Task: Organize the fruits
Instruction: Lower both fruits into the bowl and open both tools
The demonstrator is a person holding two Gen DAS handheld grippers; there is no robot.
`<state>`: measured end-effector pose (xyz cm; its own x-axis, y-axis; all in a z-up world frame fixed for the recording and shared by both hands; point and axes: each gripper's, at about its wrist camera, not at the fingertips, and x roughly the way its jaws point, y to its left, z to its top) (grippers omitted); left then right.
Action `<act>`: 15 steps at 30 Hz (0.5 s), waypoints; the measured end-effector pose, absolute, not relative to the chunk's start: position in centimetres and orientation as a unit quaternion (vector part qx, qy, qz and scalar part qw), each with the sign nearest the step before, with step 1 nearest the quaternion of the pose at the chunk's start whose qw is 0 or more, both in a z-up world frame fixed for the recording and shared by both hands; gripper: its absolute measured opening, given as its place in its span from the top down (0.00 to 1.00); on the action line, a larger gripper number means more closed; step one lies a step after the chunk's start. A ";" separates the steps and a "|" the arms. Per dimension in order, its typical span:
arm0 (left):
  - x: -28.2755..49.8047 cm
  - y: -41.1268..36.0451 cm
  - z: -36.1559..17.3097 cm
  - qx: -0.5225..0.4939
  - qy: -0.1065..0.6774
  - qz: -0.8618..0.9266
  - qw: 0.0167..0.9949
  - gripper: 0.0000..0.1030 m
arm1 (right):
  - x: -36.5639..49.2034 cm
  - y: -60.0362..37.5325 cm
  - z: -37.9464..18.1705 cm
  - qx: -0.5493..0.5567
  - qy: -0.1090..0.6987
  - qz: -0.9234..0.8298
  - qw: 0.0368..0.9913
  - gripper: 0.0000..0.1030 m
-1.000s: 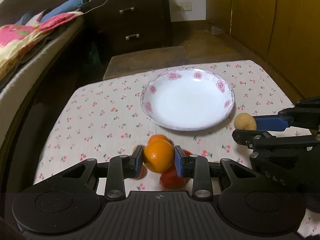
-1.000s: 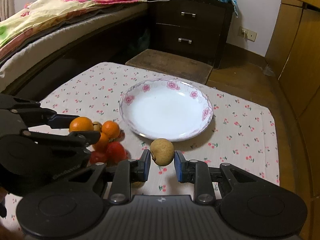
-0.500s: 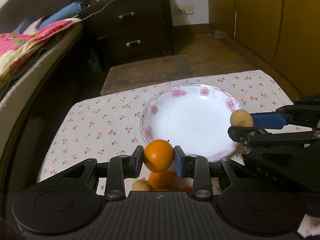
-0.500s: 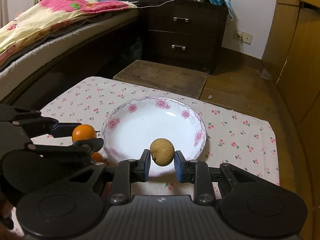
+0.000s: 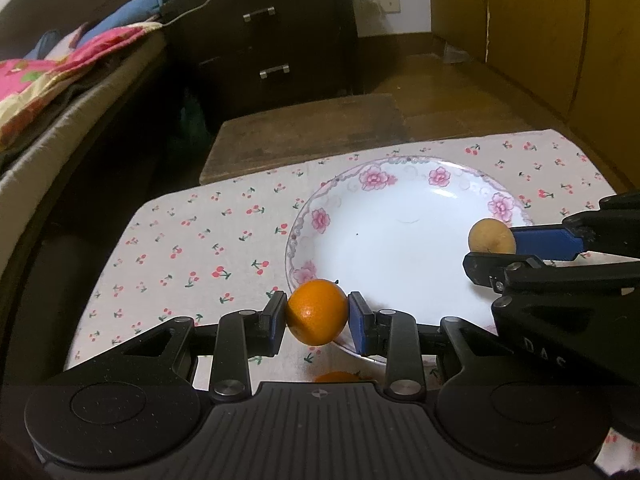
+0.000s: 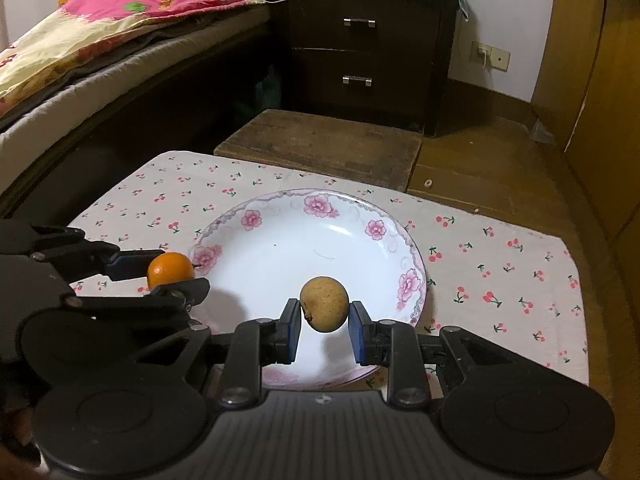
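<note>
Two hand-held grippers are shown from their own cameras above a low table [image 6: 500, 264] covered in a cherry-print cloth, with a white plate [image 6: 280, 216] rimmed in pink flowers at its centre. The left gripper [image 5: 317, 315] has its fingers [image 5: 274, 316] closed snugly on an orange [image 5: 317, 311], which hangs in the air over the plate's near left rim. The right gripper [image 6: 324, 326] has its fingers [image 6: 362, 338] drawn in close around a small brownish-yellow fruit [image 6: 324, 309] (possibly a small pear; the skin is rough and speckled), and that fruit is held above the near part of the plate's white middle. A second ago both fruits were carried short of the plate, over the cloth beside a small heap of orange and red fruit; since then both grippers have travelled forward and slightly downward together, so the plate now lies directly beneath them and the heap has slipped almost out of sight, with only a sliver of another orange fruit [image 5: 338, 377] showing under the left gripper. The plate is bare. Judging from this, the carry is nearly finished, and lowering and letting go appears to be what remains for these two fruits.
</note>
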<state>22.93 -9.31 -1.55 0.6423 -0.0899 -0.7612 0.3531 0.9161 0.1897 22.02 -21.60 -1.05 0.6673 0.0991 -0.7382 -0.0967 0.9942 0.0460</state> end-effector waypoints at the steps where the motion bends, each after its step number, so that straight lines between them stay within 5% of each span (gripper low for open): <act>1: 23.0 -9.4 -1.7 0.166 0.401 -0.122 0.893 0.60 | 22.2 -21.7 -1.2 0.004 0.406 0.054 0.912 0.73; 15: 23.9 -9.4 -2.9 0.173 0.409 -0.109 0.889 0.58 | 23.6 -21.9 -3.2 0.029 0.414 0.069 0.907 0.73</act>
